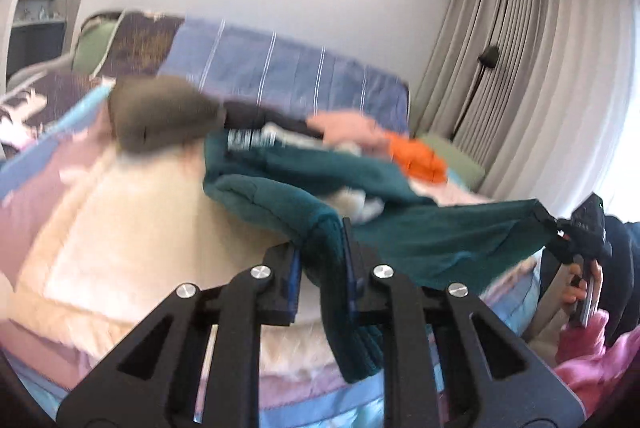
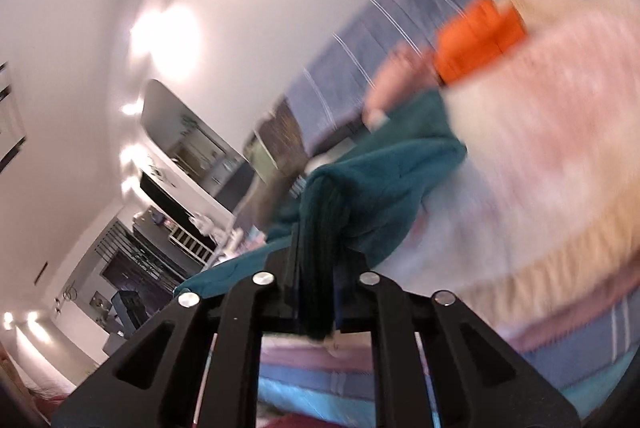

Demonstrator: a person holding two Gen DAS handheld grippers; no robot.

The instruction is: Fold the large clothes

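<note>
White walls and pale curtains surround a bed covered in a pastel striped blanket. Toward the bed's far edge lies a heap of clothes, with an orange garment among them. Stretched above the bed's near edge is a teal garment. The left tool pinches one ribbed edge of it; the right tool pinches another, seen at the far right from the left wrist.

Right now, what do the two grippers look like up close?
Both the left gripper and right gripper are black, with angular linked bars, cut-out slots and round silver bolts. The left one has blue pads. A pink sleeve shows beside the right one.
</note>
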